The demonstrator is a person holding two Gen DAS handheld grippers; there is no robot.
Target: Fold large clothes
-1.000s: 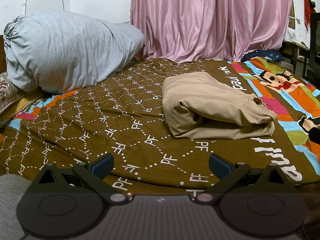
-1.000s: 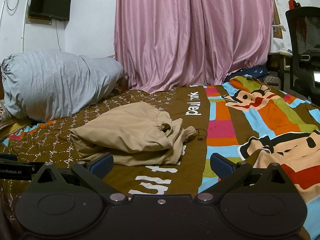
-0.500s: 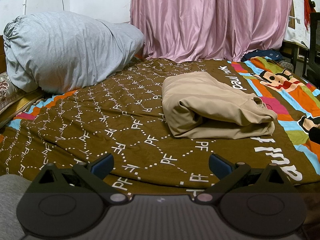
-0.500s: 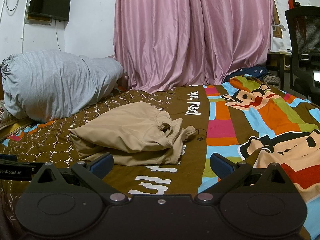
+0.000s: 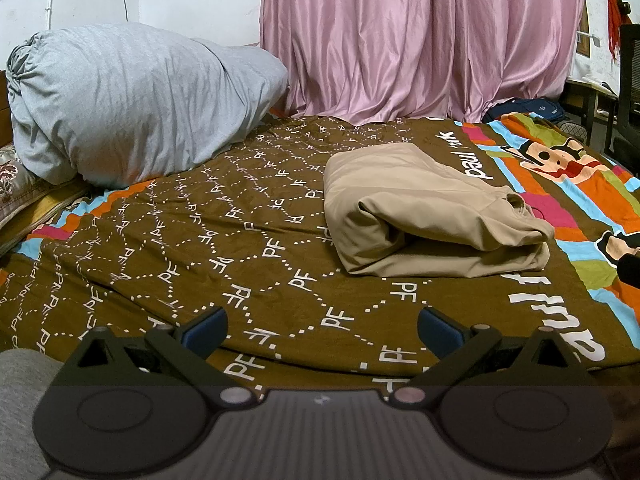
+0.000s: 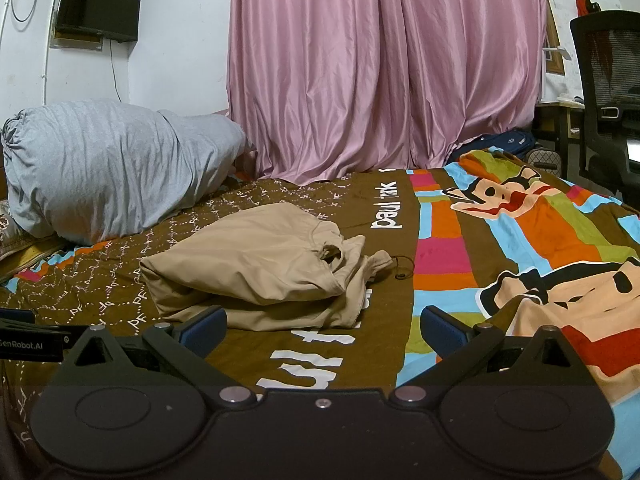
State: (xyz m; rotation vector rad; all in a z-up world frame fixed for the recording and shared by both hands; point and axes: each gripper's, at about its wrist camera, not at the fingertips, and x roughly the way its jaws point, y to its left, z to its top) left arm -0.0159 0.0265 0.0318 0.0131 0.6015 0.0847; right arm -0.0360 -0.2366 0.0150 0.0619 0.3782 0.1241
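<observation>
Left wrist view: brown patterned bedsheet with white dotted lattice and colourful cartoon print (image 5: 224, 236) covers the bed. Pink satin curtain (image 5: 420, 40) hangs behind it. Large rolled grey fabric bundle (image 5: 136, 100) rests at the far left of the sheet. Folded beige garment (image 5: 424, 208) lies on the sheet right of centre, well apart from both grippers; in the right wrist view the same garment (image 6: 260, 272) lies left of centre with loose ends bunched at its right side. Black wall-mounted television (image 6: 98, 12) sits upper left. Left gripper (image 5: 322, 326) hovers near the sheet's front edge, jaws spread apart, holding nothing. Right gripper (image 6: 324, 324) hovers likewise, jaws spread apart, holding nothing.
</observation>
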